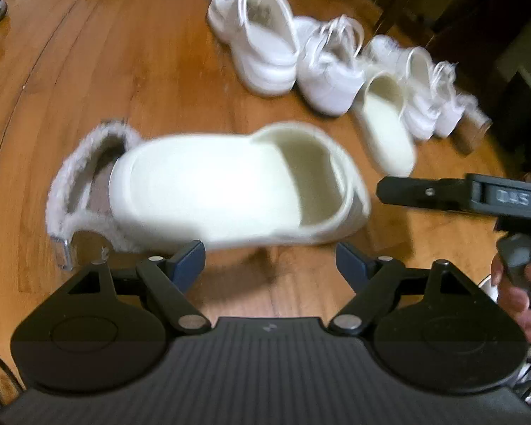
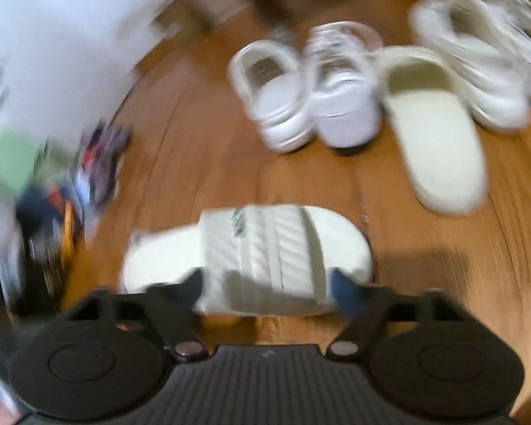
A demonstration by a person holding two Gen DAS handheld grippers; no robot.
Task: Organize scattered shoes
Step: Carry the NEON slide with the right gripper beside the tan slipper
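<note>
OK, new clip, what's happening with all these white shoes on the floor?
A person holds a gripper in each hand over a wooden floor, tidying shoes. The left gripper is open just short of a cream clog, which partly covers a fuzzy heeled shoe. The right gripper is open around the strap of a white slide sandal; blur hides whether it touches. Behind, a row of white shoes already stands side by side.
</note>
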